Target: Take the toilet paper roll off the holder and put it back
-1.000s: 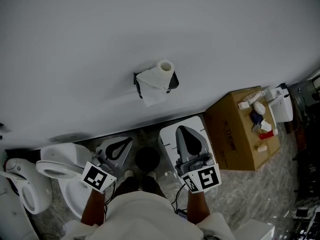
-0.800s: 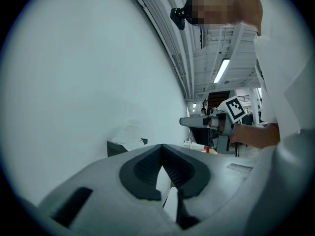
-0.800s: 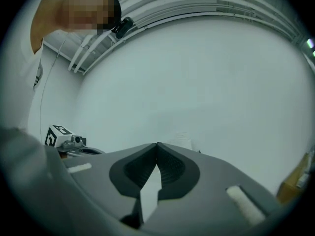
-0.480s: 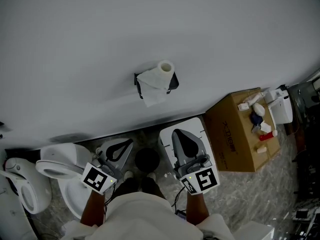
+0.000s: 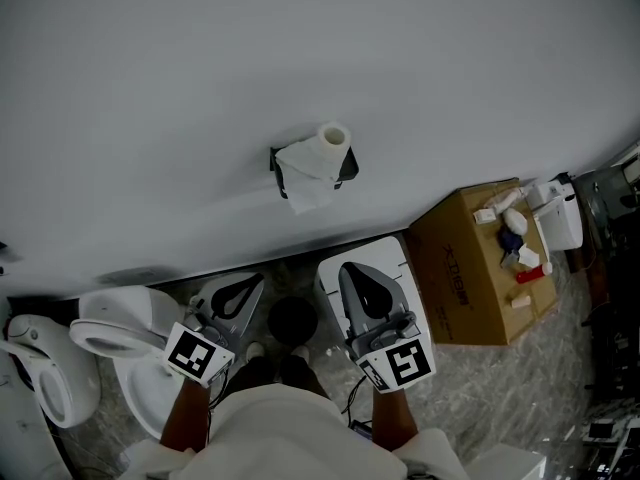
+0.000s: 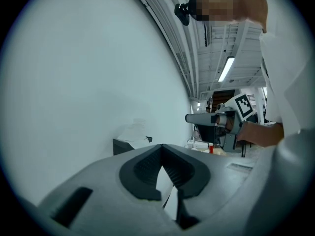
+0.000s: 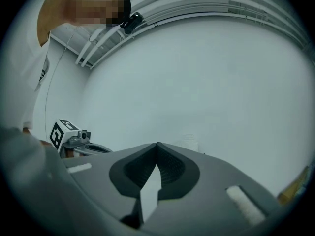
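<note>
A white toilet paper roll (image 5: 329, 138) sits on a black holder (image 5: 345, 163) fixed to the pale wall, with a loose sheet (image 5: 303, 175) hanging down. In the left gripper view the holder (image 6: 129, 144) and paper (image 6: 134, 132) show faintly beyond the jaws. The roll (image 7: 189, 142) peeks over the jaws in the right gripper view. My left gripper (image 5: 243, 291) is low at the left, shut and empty. My right gripper (image 5: 360, 275) is low at the centre right, shut and empty. Both are well short of the roll.
A cardboard box (image 5: 475, 268) with small bottles and bits (image 5: 516, 243) on top stands at the right. White toilet fixtures (image 5: 100, 338) lie at the lower left. A dark round object (image 5: 293, 318) is on the marbled floor between the grippers. The person's white shirt (image 5: 290, 433) fills the bottom.
The right gripper has drawn slightly back and to the left in the head view. The left gripper has hardly moved. The roll stays on the holder.
</note>
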